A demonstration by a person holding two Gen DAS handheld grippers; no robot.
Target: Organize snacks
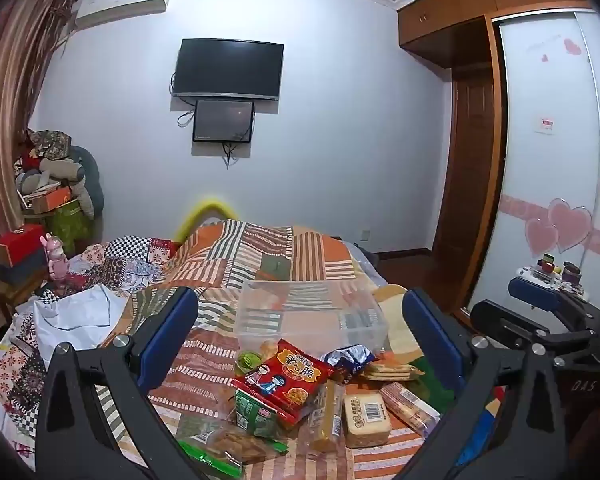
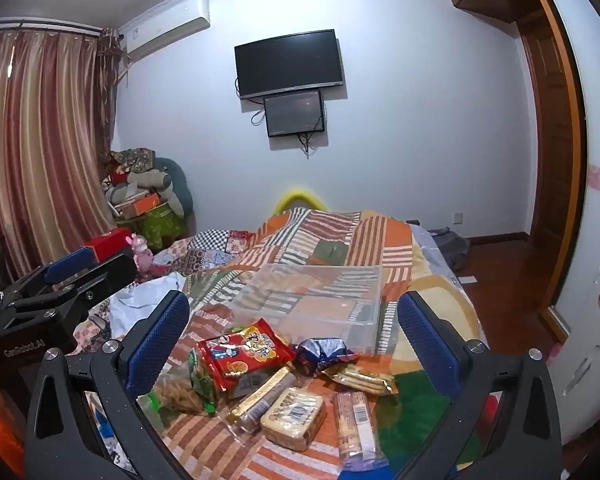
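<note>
Left wrist view: left tongs [image 1: 300,336] and right tongs [image 2: 294,334] spread wide, grasping nothing. Snacks heaped on bed quilt [image 1: 260,252] before clear bin [image 1: 308,312]. Best begun with topmost red packet [image 1: 284,376], gripped by its edge.

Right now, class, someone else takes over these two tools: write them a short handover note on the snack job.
Left tool: open, holding nothing, above the snacks.
Right tool: open, holding nothing, likewise.
Clear plastic bin: on the bedspread behind the pile, nothing in it.
Snacks loose in front of it: red packet, blue wrapper, cake block, cracker sleeve.
Done: nothing sorted.
Left: every snack into the bin.
</note>
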